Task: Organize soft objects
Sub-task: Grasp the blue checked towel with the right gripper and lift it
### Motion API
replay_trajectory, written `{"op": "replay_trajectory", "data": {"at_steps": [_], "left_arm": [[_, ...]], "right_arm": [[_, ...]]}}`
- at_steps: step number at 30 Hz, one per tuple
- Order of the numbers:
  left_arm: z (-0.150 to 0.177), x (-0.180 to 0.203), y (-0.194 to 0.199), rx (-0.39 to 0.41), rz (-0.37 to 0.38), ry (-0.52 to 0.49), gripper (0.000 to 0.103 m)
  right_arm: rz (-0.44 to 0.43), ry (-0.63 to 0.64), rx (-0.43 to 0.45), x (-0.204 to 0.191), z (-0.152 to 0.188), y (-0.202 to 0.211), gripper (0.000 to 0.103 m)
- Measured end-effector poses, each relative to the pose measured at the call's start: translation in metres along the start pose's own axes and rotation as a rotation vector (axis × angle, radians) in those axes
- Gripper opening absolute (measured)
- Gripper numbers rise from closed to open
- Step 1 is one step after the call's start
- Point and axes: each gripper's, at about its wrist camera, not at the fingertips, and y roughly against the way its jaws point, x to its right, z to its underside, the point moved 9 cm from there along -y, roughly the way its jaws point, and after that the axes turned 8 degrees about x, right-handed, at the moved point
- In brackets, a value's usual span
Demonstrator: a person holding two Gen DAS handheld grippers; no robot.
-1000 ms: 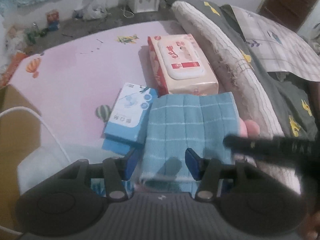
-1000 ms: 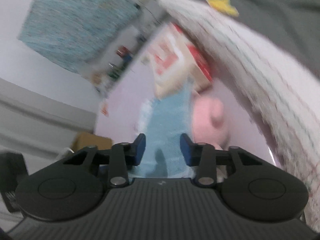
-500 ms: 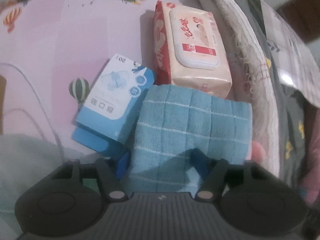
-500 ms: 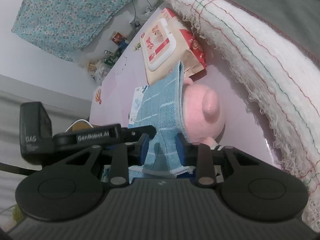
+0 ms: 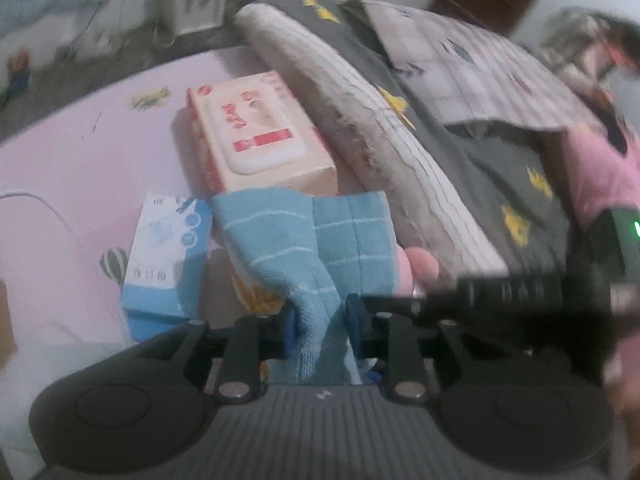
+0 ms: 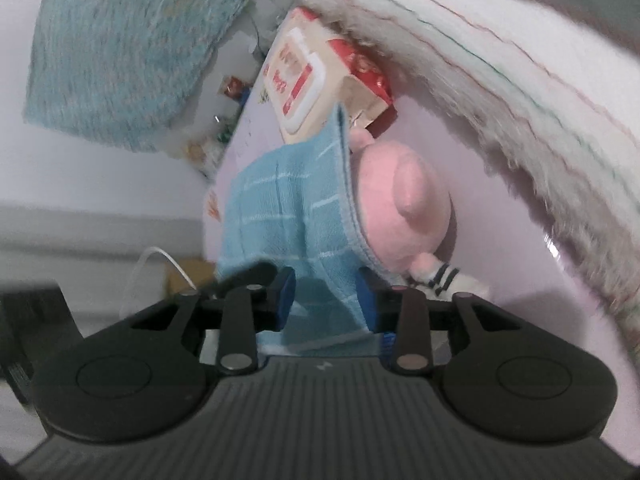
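A light blue checked towel (image 5: 320, 240) is pinched at its near edge by my left gripper (image 5: 320, 326), whose blue pads are shut on the bunched cloth. The same towel (image 6: 292, 208) runs between the pads of my right gripper (image 6: 326, 300), which is shut on its near edge. The towel is lifted and drapes over a pink plush pig (image 6: 400, 196), which lies on the pink mat and shows only as a pink bump (image 5: 420, 264) in the left wrist view.
A wet-wipes pack (image 5: 256, 132) lies beyond the towel, and a blue tissue box (image 5: 168, 256) to its left, on the pink mat (image 5: 80, 152). A rolled cream blanket (image 5: 380, 120) and grey bedding border the right. A white cable (image 5: 40, 208) runs at left.
Both grippers closed on the towel's near edge and lifted it; the cloth now bunches and folds instead of lying flat. The left view tilted up.
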Motion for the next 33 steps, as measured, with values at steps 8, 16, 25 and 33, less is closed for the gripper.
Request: {"op": "replay_trajectory", "data": {"at_steps": [8,16,25,33], "left_arm": [[0.006,-0.003,0.003,-0.002,0.038,0.025,0.043],[0.02,0.007,0.002,-0.017,0.051,0.002,0.051],[0.036,0.049,-0.001,0.009,0.081,-0.149,0.028],[0.036,0.058,0.041,0.084,0.127,-0.189,0.028]], "right_arm": [[-0.046,-0.159,0.007,0.015,-0.005,0.005,0.045],[-0.051,-0.189,0.02,0.012,-0.007,0.002,0.071],[-0.042,-0.098,-0.051,-0.008,0.011,-0.021,0.07],[-0.099,-0.146,0.023,-0.015,0.024,-0.001,0.038]]}}
